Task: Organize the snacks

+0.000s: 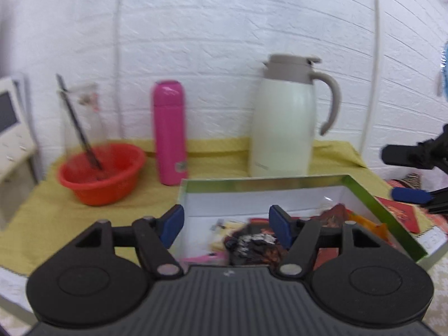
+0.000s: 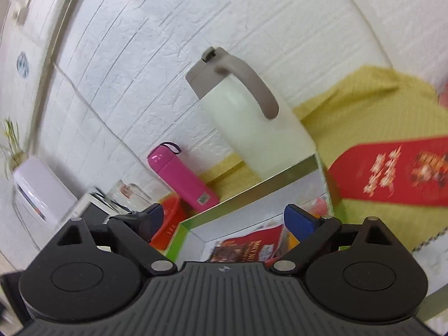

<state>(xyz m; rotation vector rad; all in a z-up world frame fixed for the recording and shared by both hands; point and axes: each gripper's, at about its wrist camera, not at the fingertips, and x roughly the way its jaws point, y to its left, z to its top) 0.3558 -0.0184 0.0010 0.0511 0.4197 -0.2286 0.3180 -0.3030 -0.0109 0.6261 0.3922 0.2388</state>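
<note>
My left gripper [image 1: 225,225] hangs spread and empty over the green-rimmed box [image 1: 389,210], where snack packets [image 1: 252,242] lie in a blurred heap. Only my right gripper's [image 2: 224,219] tilted view, fingers likewise apart, shows the red packet [image 2: 392,172] on the yellow cloth [image 2: 372,106] beside the box. Behind stand a cream jug [image 1: 282,128], pink flask [image 1: 169,131] and orange bowl [image 1: 102,175]. Packet lettering is unreadable.
</note>
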